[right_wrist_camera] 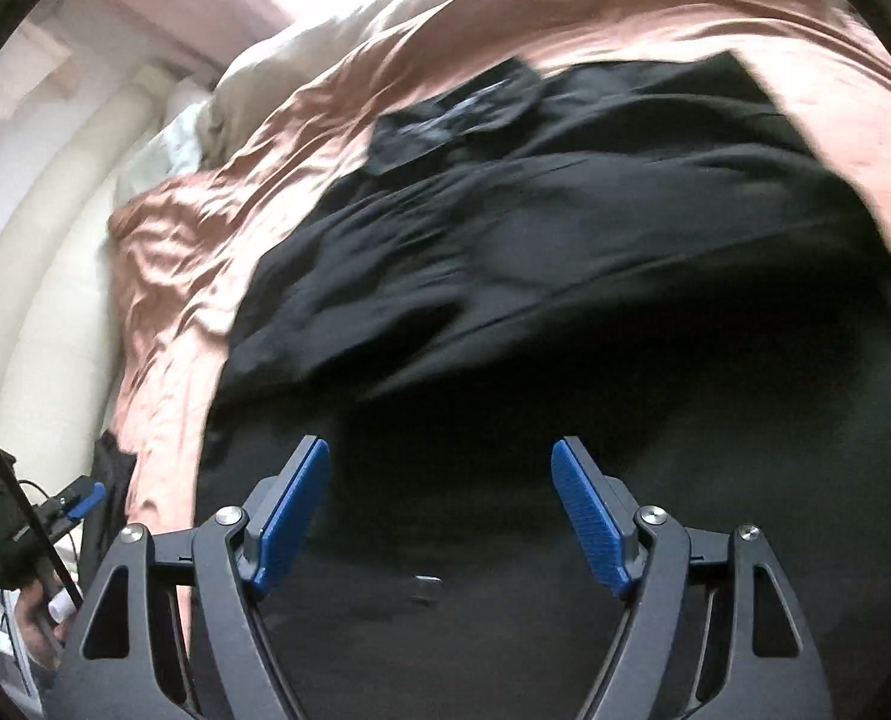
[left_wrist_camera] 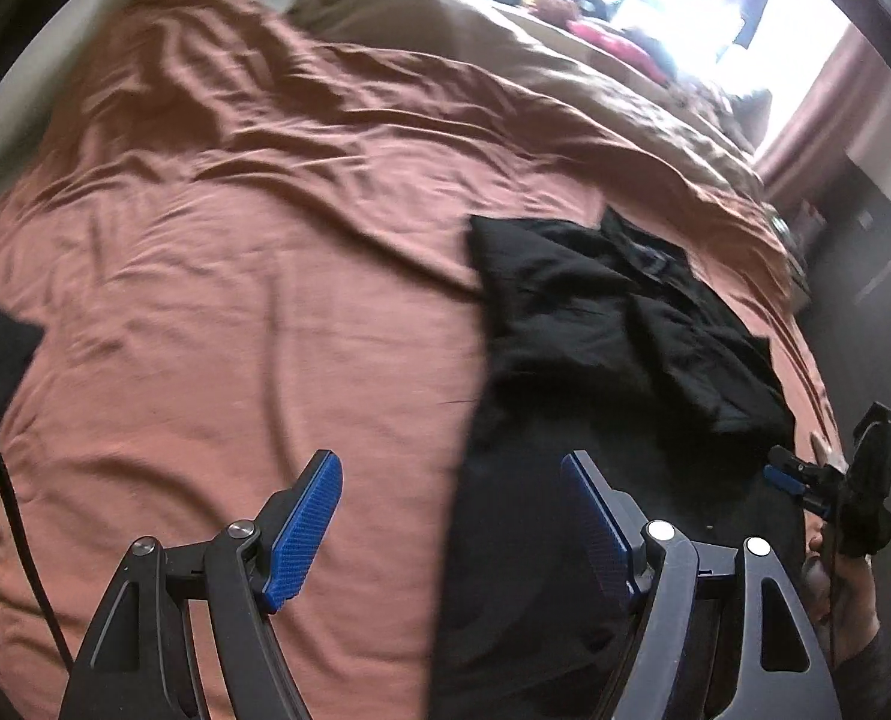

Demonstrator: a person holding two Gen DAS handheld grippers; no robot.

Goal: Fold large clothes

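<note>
Overhead — both tongs (left_wrist_camera: 451, 525) (right_wrist_camera: 440, 516) agape — black garment (right_wrist_camera: 565, 240)

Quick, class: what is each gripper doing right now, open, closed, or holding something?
Left gripper: open, holding nothing, above the bedsheet.
Right gripper: open, holding nothing, over the black garment.

No legible text in either view; a pale label on the black garment (right_wrist_camera: 565, 252), upper centre, is too blurred to read.
</note>
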